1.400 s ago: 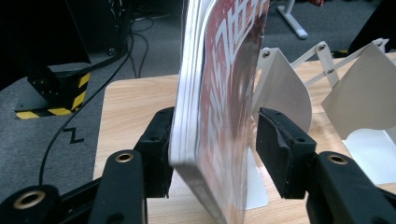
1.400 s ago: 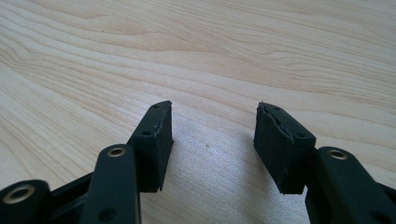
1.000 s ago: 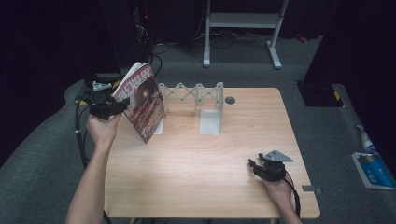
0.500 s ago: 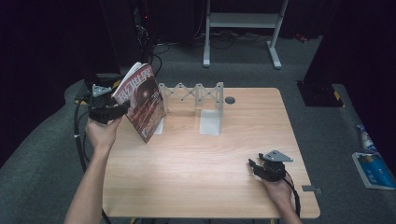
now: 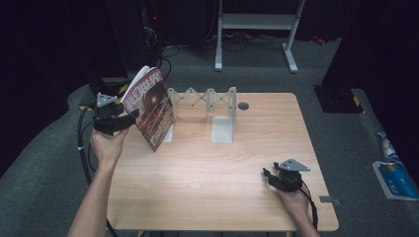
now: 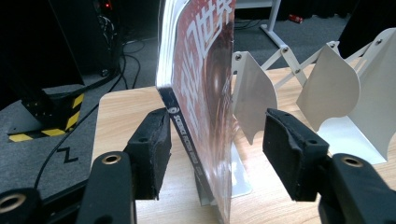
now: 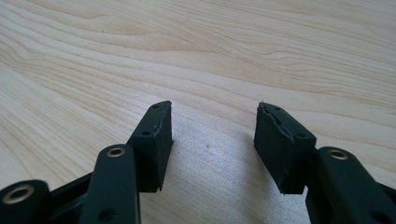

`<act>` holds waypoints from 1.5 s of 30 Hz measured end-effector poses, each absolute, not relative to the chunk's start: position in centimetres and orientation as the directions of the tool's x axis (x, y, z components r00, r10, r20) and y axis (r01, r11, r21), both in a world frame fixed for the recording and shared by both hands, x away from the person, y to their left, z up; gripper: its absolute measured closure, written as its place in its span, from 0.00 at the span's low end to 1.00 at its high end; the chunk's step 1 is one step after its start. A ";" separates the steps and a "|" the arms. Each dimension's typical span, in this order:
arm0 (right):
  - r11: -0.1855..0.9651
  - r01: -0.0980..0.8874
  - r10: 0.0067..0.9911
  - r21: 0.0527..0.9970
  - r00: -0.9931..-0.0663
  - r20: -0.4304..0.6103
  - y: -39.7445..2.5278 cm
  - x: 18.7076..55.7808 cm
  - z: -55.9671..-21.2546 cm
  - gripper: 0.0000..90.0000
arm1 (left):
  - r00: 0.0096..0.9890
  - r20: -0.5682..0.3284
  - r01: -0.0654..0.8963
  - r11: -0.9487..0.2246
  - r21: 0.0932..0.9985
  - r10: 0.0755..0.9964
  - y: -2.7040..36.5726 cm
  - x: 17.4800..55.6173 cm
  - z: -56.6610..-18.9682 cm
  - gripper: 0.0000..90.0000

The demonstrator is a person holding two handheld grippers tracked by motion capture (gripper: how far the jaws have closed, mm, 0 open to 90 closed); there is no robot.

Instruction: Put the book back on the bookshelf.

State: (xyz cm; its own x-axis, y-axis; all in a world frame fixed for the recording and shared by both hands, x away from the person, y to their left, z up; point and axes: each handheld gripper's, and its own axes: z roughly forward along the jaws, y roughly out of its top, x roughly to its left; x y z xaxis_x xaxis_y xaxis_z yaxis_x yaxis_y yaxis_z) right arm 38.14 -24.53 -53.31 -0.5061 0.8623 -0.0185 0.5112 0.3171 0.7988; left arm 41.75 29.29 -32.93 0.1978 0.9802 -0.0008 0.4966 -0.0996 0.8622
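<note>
A red-covered magazine (image 5: 150,106) stands tilted at the table's far left, its lower edge at the first plate of a white expanding file rack (image 5: 213,101). My left gripper (image 5: 132,117) is open around its spine. In the left gripper view the left pad (image 6: 152,149) sits against the magazine (image 6: 201,93), while the right pad (image 6: 289,154) stands well clear of the cover. The rack's plates (image 6: 336,88) rise just behind. My right gripper (image 5: 271,177) rests open near the table's front right, with only bare wood between its jaws (image 7: 212,140).
The wooden table (image 5: 222,163) is bare between the rack and the right gripper. A dark grommet hole (image 5: 243,105) lies behind the rack. Cables and a white metal stand (image 5: 257,29) are on the floor beyond. A blue packet (image 5: 393,175) lies on the floor at right.
</note>
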 end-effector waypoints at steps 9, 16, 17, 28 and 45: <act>0.318 0.511 0.862 0.799 -0.506 -0.019 -24.5 38.1 -53.3 0.52 | 0.227 -0.035 0.493 -0.084 0.866 0.973 29.3 41.1 -33.0 0.45; 0.318 0.511 0.862 0.799 -0.506 -0.019 -24.5 38.1 -53.3 0.52 | 0.243 -0.033 0.481 -0.091 0.872 0.969 28.7 40.6 -33.0 0.43; 0.317 0.511 0.862 0.799 -0.506 -0.019 -24.5 38.1 -53.3 0.52 | 0.246 -0.031 0.480 -0.093 0.873 0.969 28.6 40.6 -33.0 0.43; 0.317 0.511 0.862 0.799 -0.506 -0.019 -24.5 38.1 -53.3 0.52 | 0.277 -0.043 0.476 -0.099 0.874 0.960 27.7 40.2 -33.3 0.40; 0.316 0.512 0.863 0.799 -0.505 -0.018 -24.5 38.1 -53.3 0.52 | 0.324 -0.067 0.469 -0.099 0.878 0.944 26.3 39.8 -33.9 0.38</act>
State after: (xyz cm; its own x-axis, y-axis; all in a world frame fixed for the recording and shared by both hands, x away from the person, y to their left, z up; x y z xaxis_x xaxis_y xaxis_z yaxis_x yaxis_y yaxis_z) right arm 38.12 -24.52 -53.32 -0.5054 0.8627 -0.0180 0.5116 0.3164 0.7988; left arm 39.78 26.34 -33.90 0.3242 0.9436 -0.0669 0.4692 -0.0990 0.8775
